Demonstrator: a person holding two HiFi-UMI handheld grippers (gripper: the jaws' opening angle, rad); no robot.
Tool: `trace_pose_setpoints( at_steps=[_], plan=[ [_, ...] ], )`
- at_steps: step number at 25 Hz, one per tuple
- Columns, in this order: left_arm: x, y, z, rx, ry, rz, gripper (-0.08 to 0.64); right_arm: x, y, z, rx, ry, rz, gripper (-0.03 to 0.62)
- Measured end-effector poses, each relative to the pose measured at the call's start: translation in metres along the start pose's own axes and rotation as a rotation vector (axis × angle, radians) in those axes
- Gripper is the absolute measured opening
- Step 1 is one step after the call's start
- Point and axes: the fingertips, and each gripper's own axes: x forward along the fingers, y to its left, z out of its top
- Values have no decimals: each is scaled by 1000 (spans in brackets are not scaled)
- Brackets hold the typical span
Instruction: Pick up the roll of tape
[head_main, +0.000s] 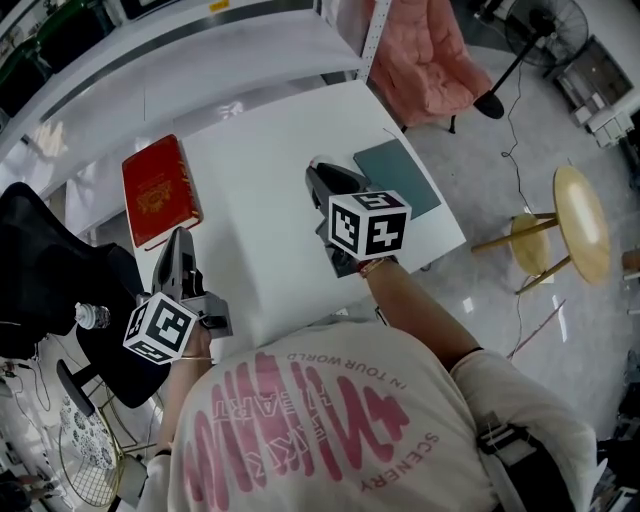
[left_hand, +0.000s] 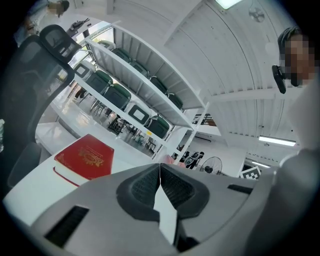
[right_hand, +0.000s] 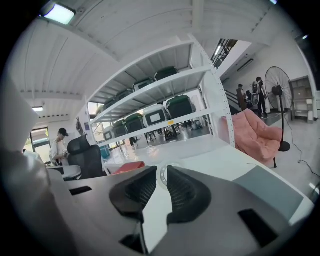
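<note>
The roll of tape (right_hand: 161, 177) is a pale, see-through ring standing on edge between the tips of my right gripper (right_hand: 161, 169), which is shut on it above the white table (head_main: 260, 160). In the head view the right gripper (head_main: 322, 180) hangs over the table's right half, and its body hides most of the roll. My left gripper (head_main: 180, 242) is at the table's near left edge, close to a red book (head_main: 158, 190). Its jaws meet at the tips, so the left gripper (left_hand: 160, 169) is shut with nothing in it.
The red book (left_hand: 85, 157) lies flat at the table's left. A teal mat (head_main: 398, 175) lies at the table's right corner. A black office chair (head_main: 40, 270) stands to the left. A pink armchair (head_main: 430, 60) and wooden stools (head_main: 580, 220) stand beyond. White shelving (right_hand: 165, 100) runs behind.
</note>
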Motion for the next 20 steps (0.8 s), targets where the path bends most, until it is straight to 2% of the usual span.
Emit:
trace_pose_setpoints(
  at_steps=[7, 20],
  plan=[
    [2, -10, 0, 6, 13, -46, 25, -16, 19, 10, -11, -51, 5, 78],
    [1, -20, 4, 41, 41, -128, 25, -33, 48, 2, -31, -85, -20, 78]
  ],
)
